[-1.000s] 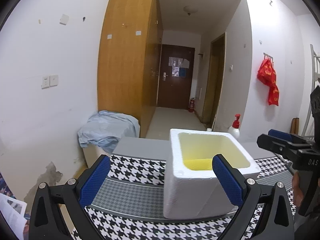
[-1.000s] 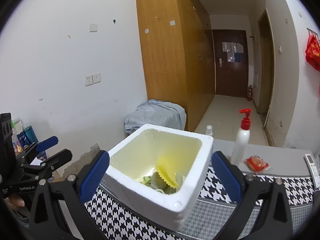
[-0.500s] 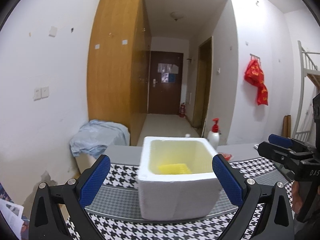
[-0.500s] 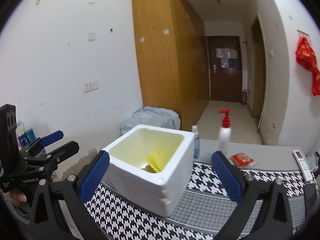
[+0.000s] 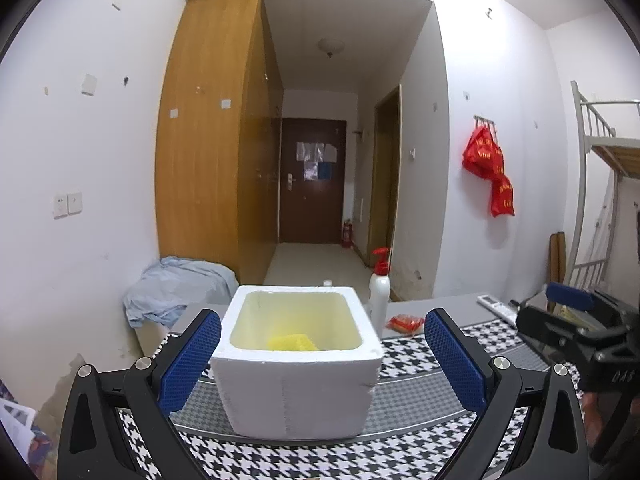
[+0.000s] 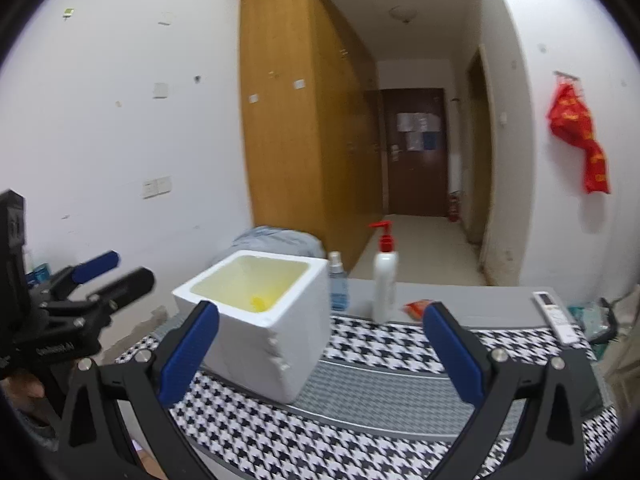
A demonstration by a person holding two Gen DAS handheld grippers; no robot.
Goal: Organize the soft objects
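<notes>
A white foam box (image 5: 298, 380) stands on the houndstooth cloth; it also shows in the right wrist view (image 6: 260, 320). A yellow soft object (image 5: 292, 342) lies inside it, seen as a small yellow patch in the right wrist view (image 6: 258, 302). My left gripper (image 5: 320, 356) is open and empty, back from the box's near side. My right gripper (image 6: 320, 352) is open and empty, to the right of the box and back from it. Each gripper shows in the other's view, the right one (image 5: 576, 320) at the right edge and the left one (image 6: 92, 280) at the left.
A white pump bottle with a red top (image 6: 385, 276), a small blue spray bottle (image 6: 338, 282), a red packet (image 6: 418, 307) and a white remote (image 6: 556, 316) stand on the grey table (image 6: 480, 300) behind the cloth. A blue-grey cloth heap (image 5: 176, 292) lies left.
Both grippers have drawn back and up from the foam box, so it looks smaller and farther. Both stay open and empty.
</notes>
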